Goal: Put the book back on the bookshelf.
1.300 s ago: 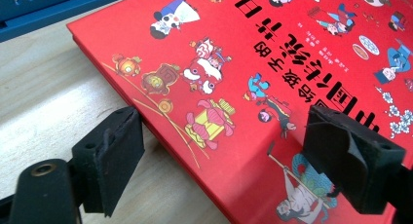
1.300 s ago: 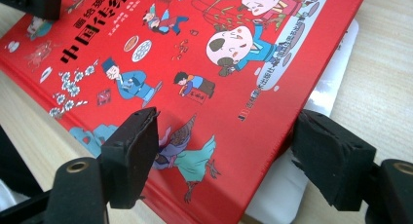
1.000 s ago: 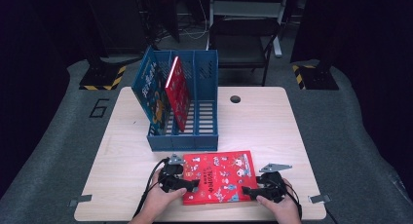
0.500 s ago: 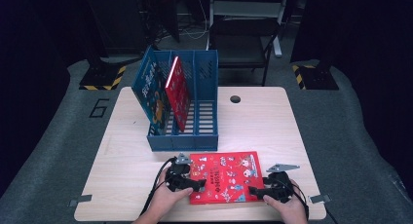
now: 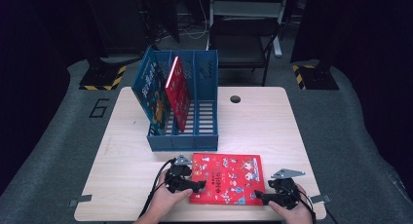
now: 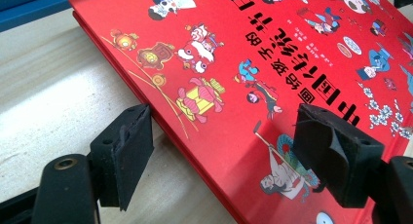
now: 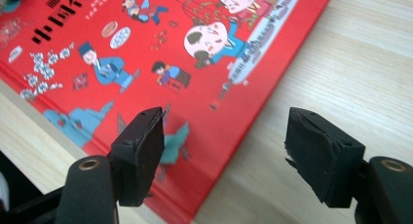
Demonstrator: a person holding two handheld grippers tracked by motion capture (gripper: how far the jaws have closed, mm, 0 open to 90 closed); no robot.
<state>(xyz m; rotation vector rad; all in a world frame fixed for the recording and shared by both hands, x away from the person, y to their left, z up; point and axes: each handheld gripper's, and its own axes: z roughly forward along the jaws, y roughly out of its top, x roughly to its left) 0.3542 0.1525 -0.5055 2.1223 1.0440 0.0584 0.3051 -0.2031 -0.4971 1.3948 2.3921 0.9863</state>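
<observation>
A red picture book (image 5: 226, 177) lies flat on the wooden table (image 5: 272, 131) near its front edge. My left gripper (image 5: 198, 186) is at the book's left edge. In the left gripper view the left gripper (image 6: 226, 121) is open and its jaws have just been closing: one jaw is over the table beside the edge of the book (image 6: 272, 63), the other above the cover. My right gripper (image 5: 258, 197) is at the near right corner, also open with jaws just closing. In the right gripper view the right gripper (image 7: 226, 118) has one jaw over the book (image 7: 160, 44) and one over bare wood.
A blue file rack (image 5: 182, 141) stands just behind the book, with a blue book (image 5: 152, 92) and a red book (image 5: 178, 92) leaning in its left slots. A cable hole (image 5: 235, 99) is in the table's far middle. A dark chair (image 5: 243, 39) stands beyond the table.
My right gripper has slid to the right, off the cover toward the book's near right corner. Both grippers' jaws have narrowed a little. The left hand and the book have stayed put.
</observation>
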